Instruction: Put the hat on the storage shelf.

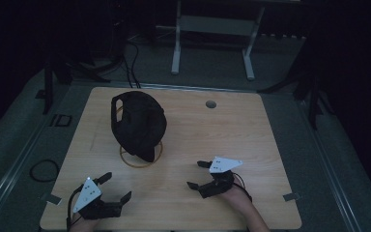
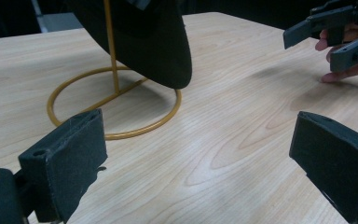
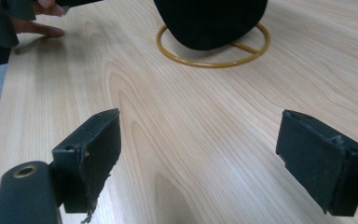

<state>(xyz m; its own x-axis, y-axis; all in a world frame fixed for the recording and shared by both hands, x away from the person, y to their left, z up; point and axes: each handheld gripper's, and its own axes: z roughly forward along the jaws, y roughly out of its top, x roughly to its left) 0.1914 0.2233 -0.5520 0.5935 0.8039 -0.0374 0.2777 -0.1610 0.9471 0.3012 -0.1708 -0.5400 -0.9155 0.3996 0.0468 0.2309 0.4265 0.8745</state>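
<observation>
From above I see my left gripper [image 1: 115,186] low over the near left corner of the table [image 1: 251,125], its jaws spread wide with nothing between them. Ahead of it and a little to its right, well apart from the jaw tips, stands the cap [image 1: 137,124], a black one hung on a yellow wire stand [image 1: 141,159] whose ring base lies flat on the wood. In the left gripper view the same jaws gape on either side of bare wood, the stand [image 2: 114,100] ahead and to the left with its upright rod rising into the cap [image 2: 144,42], the cap's brim hanging over the ring without touching the table. Farther off to that gripper's right, the other gripper shows with a hand around it, fingertips on the table. My right gripper [image 1: 198,174] rests near the front edge right of centre, also wide open and empty, pointing left toward the stand. In the right gripper view the cap [image 3: 209,21] and ring [image 3: 213,49] sit ahead, slightly right of the midline, well beyond the jaws; the left hand and gripper show at the upper left.
</observation>
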